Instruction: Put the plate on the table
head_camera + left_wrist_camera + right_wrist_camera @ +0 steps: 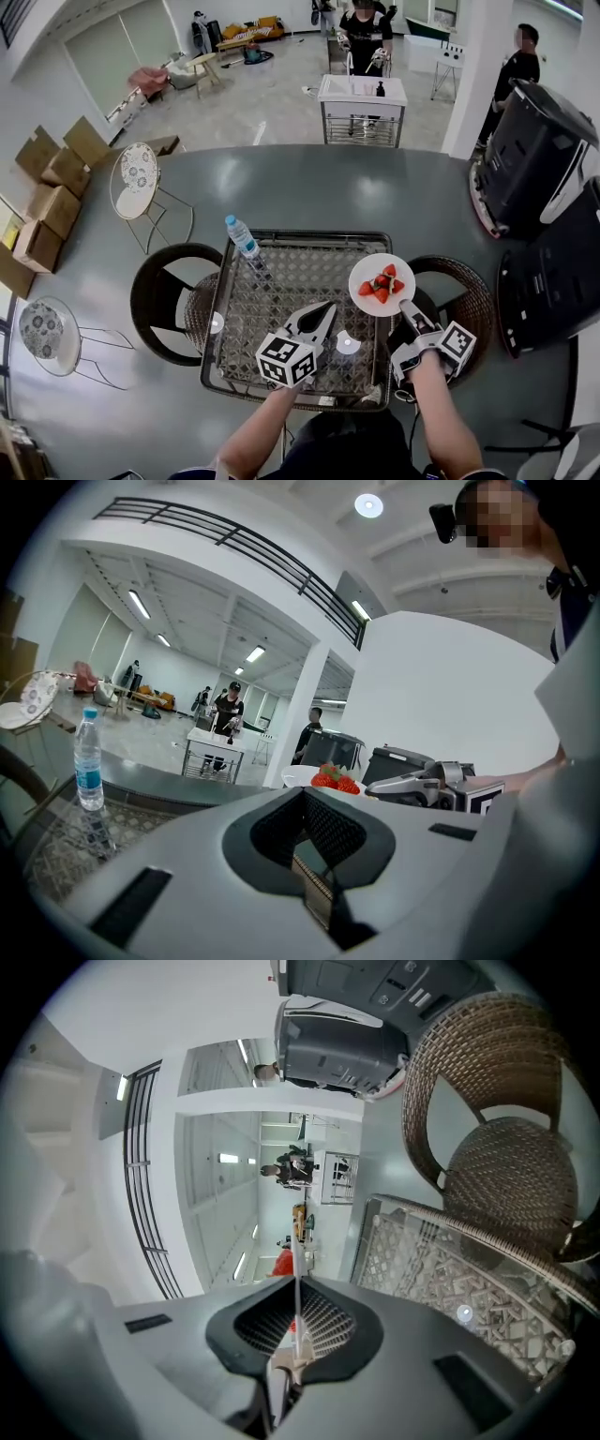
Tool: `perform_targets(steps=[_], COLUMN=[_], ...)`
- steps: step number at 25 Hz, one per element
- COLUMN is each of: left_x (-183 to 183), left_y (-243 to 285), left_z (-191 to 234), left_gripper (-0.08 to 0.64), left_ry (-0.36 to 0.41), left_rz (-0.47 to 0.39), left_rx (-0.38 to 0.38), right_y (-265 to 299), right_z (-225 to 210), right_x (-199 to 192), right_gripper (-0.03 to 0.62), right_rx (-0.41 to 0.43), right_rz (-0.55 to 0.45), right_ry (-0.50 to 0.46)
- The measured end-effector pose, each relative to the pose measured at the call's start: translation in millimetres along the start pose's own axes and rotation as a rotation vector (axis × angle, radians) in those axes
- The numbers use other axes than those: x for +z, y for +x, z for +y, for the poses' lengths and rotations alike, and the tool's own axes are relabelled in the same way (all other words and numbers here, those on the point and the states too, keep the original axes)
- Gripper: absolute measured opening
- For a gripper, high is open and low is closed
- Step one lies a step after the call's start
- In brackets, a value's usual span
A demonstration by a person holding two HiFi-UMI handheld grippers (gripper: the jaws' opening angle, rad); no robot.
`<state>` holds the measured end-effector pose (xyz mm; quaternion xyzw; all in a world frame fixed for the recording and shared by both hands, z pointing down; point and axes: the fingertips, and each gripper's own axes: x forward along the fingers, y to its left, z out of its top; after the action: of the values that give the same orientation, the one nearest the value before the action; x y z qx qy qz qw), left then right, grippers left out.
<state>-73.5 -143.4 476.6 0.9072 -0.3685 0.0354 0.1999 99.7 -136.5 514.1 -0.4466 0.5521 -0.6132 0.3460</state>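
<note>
Glass-top wicker table [214, 319] fills centre. Left gripper [323, 316] hovers at 6 o'clock, jaws together, empty. Right gripper [410, 314] at 4 o'clock pinches plate [405, 272] rim over table's 3 o'clock edge, strawberries [381, 284] aboard. Only right gripper view shows plate edge-on betw. jaws.

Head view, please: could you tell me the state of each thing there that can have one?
plate: held up by its rim, not yet on the table, strawberries on it.
right gripper: shut on the plate.
left gripper: shut, empty.
water bottle: upright on the table, capped.
</note>
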Motion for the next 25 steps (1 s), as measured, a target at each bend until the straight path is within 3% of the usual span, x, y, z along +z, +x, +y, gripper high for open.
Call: perform_targets(steps=[16,25], left_x=[-52.8,-79.6], left_y=[71.4,116.8], left_z=[29.2,52.7], left_gripper=[0.005,0.006], left_ry=[0.023,0.013], left_rz=[0.090,0.142], left_rx=[0.029,0.023], right_y=[69.4,132.3], right_z=[-91.6,-129.0], right_x=[57.0,79.6], right_gripper=[0.017,0.017], right_rx=[-0.122,-0.159], right_rz=[0.065,0.172], right_ry=[-0.004,-0.079])
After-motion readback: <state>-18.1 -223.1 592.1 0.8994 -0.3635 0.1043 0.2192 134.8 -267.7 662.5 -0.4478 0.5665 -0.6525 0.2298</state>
